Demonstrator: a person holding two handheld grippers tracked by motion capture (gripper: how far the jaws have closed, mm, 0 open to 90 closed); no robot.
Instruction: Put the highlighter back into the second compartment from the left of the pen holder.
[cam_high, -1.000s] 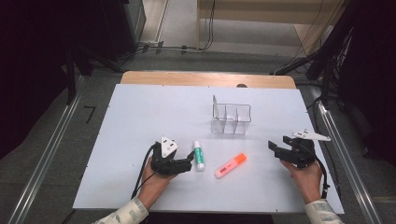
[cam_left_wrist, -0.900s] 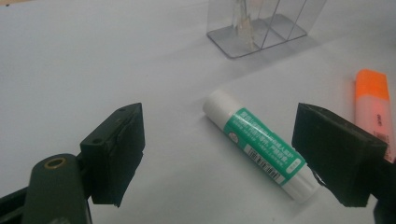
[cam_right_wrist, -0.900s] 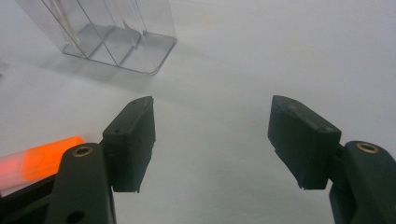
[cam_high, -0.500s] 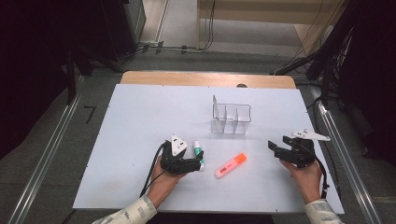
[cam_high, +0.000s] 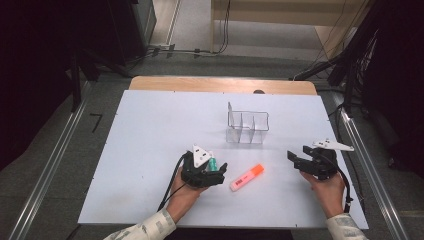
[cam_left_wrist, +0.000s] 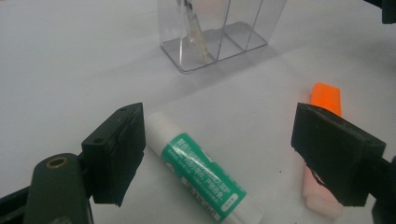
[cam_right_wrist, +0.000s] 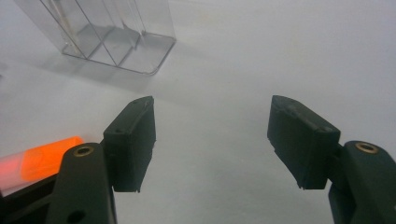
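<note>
Glue stick (cam_left_wrist: 201, 173): white tube with a green label, lying flat on the white surface (cam_high: 150, 135). In the left gripper view it runs on a slant from about 10 o'clock to 5 o'clock, its white cap end just beside the inner face of the jaw at the left of that view, possibly touching it; contact cannot be told. The rest of the tube lies in the gap between the two jaws, well apart from the jaw at the right of the view. In the high view the glue stick (cam_high: 213, 164) shows as a green tip at the front of the left gripper.

Left gripper (cam_high: 214, 172): held low over the surface, jaws spread wide, astride the glue stick, not clamped on it.

Highlighter (cam_high: 247, 177): orange with a pale end, flat on the surface at about 3 o'clock of the left gripper in the high view. In the left gripper view the highlighter (cam_left_wrist: 326, 97) lies partly behind the jaw at the right, outside the gap.

Right gripper (cam_high: 302, 161): at about 3 o'clock of the highlighter, apart from it. Jaws wide open, bare surface between them.

Clear organiser (cam_high: 247, 127): transparent, divided into compartments, upright at about 12 o'clock of the highlighter, well apart from both grippers.
</note>
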